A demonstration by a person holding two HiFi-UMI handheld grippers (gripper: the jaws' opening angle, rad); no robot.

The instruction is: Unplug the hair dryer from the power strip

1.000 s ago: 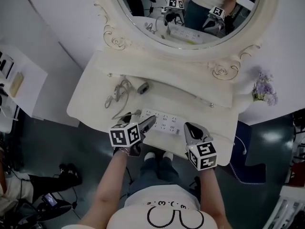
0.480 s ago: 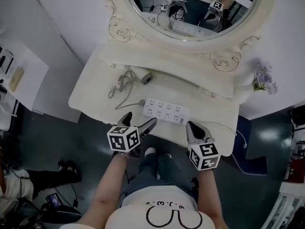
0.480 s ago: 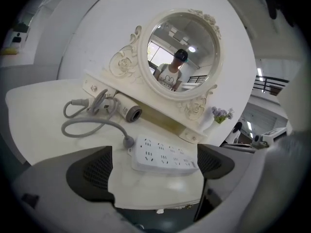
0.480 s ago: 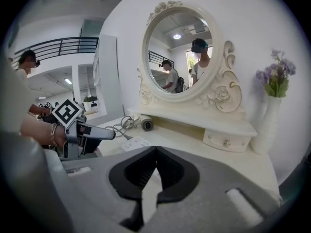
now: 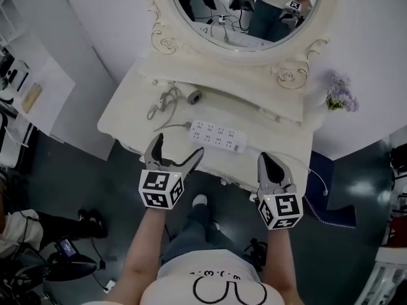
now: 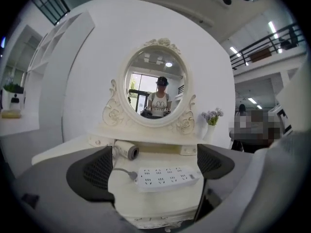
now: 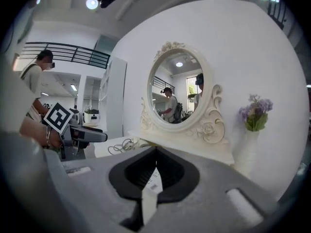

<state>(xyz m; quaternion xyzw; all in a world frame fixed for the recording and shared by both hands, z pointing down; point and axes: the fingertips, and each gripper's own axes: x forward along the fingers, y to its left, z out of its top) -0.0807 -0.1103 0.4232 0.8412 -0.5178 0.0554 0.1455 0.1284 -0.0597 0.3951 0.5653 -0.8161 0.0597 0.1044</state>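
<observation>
L tool (image 5: 179, 146): I'm holding it wide open, empty, off the worktop's (image 5: 127, 116) front edge | R tool (image 5: 266, 161): I'm holding it clenched, empty | hair dryer (image 5: 194, 96): lying at worktop rear | grey plug (image 5: 189, 125): sitting at power strip's (image 5: 218, 136) L end

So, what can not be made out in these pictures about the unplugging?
Head view: whether the cord end at the power strip's left end is the hair dryer's; the cable tangle is too small to follow.
Left gripper view: that cord runs behind the left gripper's finger.
Right gripper view: the strip is nearly hidden by the right gripper's shut fingers.
</observation>
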